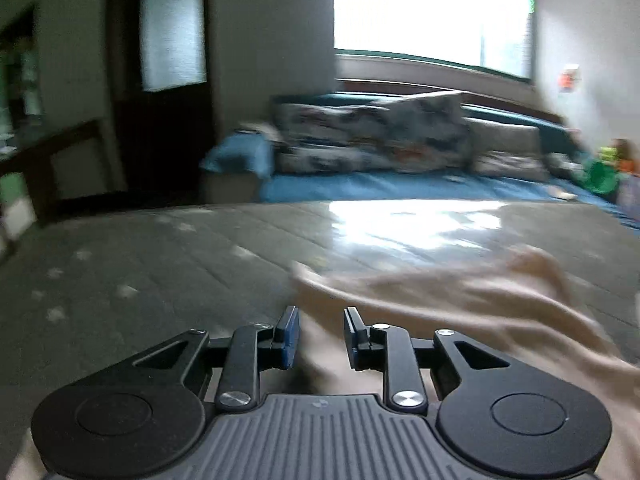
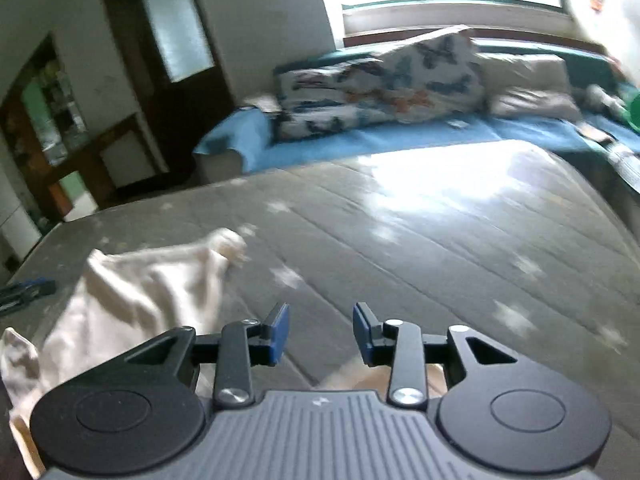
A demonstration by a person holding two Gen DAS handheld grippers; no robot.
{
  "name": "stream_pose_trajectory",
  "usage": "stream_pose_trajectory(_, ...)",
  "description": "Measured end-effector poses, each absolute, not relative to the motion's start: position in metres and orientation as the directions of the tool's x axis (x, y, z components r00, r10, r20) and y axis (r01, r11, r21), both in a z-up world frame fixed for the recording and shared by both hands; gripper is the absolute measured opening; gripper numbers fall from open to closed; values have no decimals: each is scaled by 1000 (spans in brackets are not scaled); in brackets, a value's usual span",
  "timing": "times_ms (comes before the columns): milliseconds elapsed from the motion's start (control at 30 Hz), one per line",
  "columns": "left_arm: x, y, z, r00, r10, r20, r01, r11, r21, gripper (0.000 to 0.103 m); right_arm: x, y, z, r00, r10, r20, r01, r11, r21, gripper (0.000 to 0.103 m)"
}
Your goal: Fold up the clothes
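The left gripper (image 1: 322, 334) hangs over the cream garment (image 1: 460, 300) on the grey mattress (image 1: 160, 264), jaws released. The right view alone shows the garment's bunched end and the right gripper (image 2: 320, 330), jaws apart over bare mattress.

A cream garment (image 1: 460, 300) lies on a grey quilted mattress (image 1: 160, 264) dotted with pale star shapes. The left gripper (image 1: 321, 336) and right gripper (image 2: 320, 332) are black with blue pads on their fingers (image 2: 280, 332). Behind, a blue sheet (image 2: 360, 140) carries a white cushion (image 2: 380, 84) printed with blue and orange butterflies. The door (image 1: 160, 80) is dark brown.
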State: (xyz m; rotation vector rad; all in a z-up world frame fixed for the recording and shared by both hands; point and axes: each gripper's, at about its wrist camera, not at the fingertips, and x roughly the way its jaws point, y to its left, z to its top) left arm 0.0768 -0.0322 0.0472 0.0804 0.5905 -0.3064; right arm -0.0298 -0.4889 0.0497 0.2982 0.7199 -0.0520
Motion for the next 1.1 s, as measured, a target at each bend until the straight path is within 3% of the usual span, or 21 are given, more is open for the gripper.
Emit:
stream_pose_trajectory(200,-1,-83,51,656,-502,-564,603,798,-9,26,-78,-515,35,714,48,-699,238,922,306,37)
stream_pose_trajectory(400,-52,-151,48,488,-654,-578,808,589,17,27,-96,-514,30,716,182,-674,206,867,453,37)
stream_pose_trajectory(667,-64,-202,38,445,-661,-603,871,475,122,28,-79,-515,17,736,254,-628,241,769,593,35)
stream_pose_trajectory(733,-62,-207,34,445,-655,-611,870,477,122,28,-73,-515,16,754,265,-601,239,742,626,23)
stream_pose_trajectory(1033,-49,-205,36,436,-650,-622,849,527,44,28,4,-474,26,764,427,-484,68,692,719,24)
stream_pose_trajectory(1100,-47,-206,39,437,-658,-613,846,533,32,28,21,-458,25,736,479,-478,8,699,715,30)
